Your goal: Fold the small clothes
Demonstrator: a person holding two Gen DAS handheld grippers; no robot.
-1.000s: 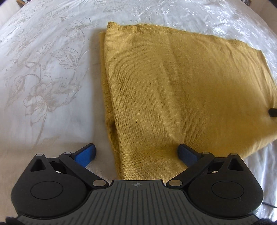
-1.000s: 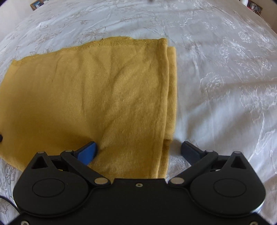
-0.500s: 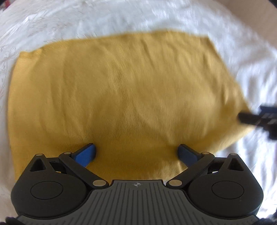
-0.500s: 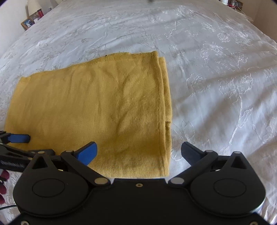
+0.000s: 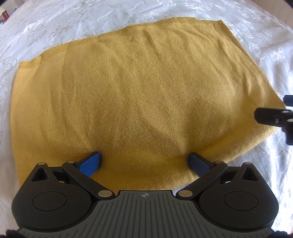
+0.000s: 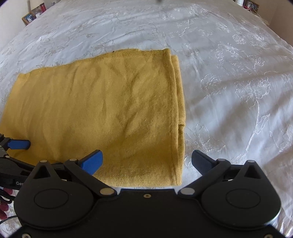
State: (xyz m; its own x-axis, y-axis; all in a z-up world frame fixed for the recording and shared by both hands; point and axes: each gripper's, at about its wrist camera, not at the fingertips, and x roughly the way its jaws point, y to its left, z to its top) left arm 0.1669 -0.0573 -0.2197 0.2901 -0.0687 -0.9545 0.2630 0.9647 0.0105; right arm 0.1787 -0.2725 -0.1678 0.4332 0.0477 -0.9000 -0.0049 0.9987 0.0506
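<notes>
A mustard-yellow knitted garment [image 5: 139, 91] lies flat and folded on the white bedspread; its doubled right edge [image 6: 178, 109] shows in the right wrist view. My left gripper [image 5: 144, 161] hovers open over the garment's near edge, nothing between its blue fingers. My right gripper [image 6: 147, 159] is open above the garment's near right corner, one finger over the cloth, the other over the sheet. The left gripper's blue fingertip [image 6: 19, 144] shows at the left in the right wrist view. The right gripper's black tip [image 5: 271, 117] shows at the garment's right edge in the left wrist view.
The white embroidered bedspread [image 6: 228, 82] spreads widely to the right and behind the garment. Picture frames and small items [image 6: 33, 15] stand on furniture beyond the bed's far left corner. More small objects [image 6: 247, 4] sit at the far right.
The left gripper swung from the garment's left folded edge to its near middle. The right gripper pulled back and rose, showing more bed. Both stayed open; the garment has not moved.
</notes>
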